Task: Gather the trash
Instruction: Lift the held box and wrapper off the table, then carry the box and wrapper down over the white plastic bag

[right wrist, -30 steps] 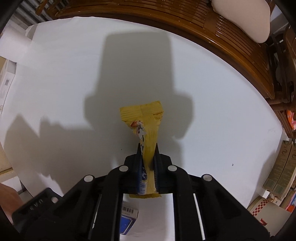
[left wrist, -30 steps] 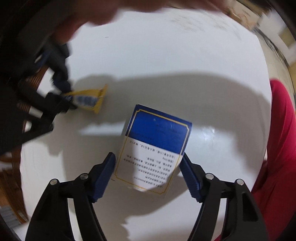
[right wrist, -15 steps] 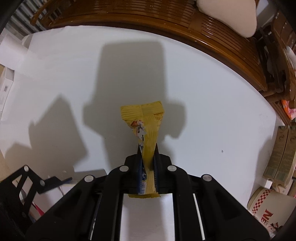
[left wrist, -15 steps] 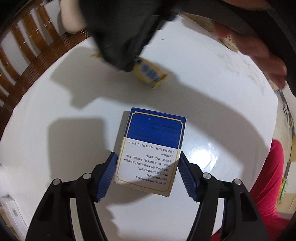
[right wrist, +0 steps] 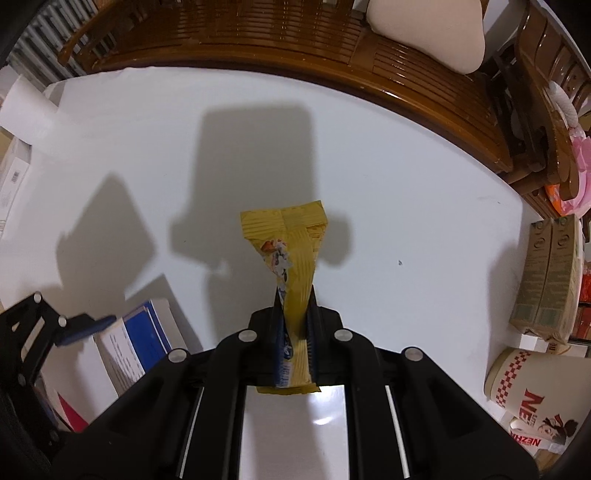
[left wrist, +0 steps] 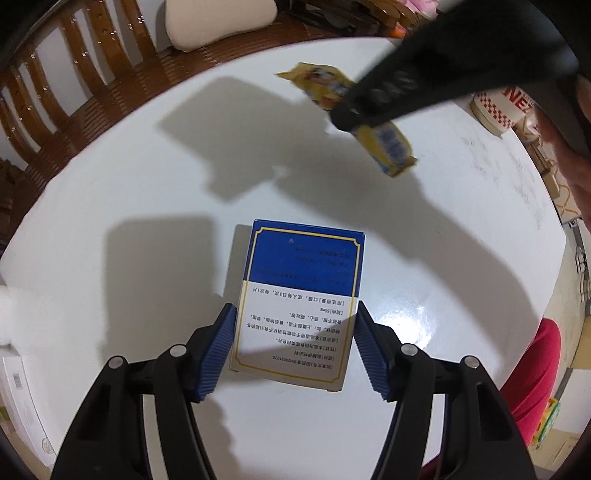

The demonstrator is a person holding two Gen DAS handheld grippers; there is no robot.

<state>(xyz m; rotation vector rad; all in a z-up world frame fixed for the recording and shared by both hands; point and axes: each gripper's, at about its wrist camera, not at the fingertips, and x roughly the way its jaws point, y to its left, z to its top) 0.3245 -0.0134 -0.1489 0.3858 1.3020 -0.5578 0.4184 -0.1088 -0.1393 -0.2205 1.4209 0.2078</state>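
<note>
Two pieces of trash are in play on the white round table (left wrist: 122, 192). From my left wrist camera, my left gripper (left wrist: 293, 343) points down over a blue and white box (left wrist: 303, 295) that lies flat on the tabletop; the box sits between my blue pads (left wrist: 218, 347), the jaws are closing on it, and I can't tell whether the pads already touch its sides. Farther across the table my right gripper (left wrist: 351, 114) comes in from the upper right, blurred, with a yellow wrapper (left wrist: 384, 144) pinched in it above the surface. A paper cup with red checks (left wrist: 498, 110) stands near the table's far right edge, and a wooden bench (left wrist: 74, 74) with a pale cushion (left wrist: 218, 22) runs behind.

From my right wrist camera, my right gripper (right wrist: 293, 306) is clamped tight on the yellow wrapper (right wrist: 295, 254), which sticks out past the fingertips, clear of the table (right wrist: 406, 184). At lower left the box (right wrist: 129, 343) shows with my left gripper's blue pad (right wrist: 88, 325) beside it. Two brown cartons (right wrist: 546, 277) and the checked cup (right wrist: 528, 384) sit at the right edge
</note>
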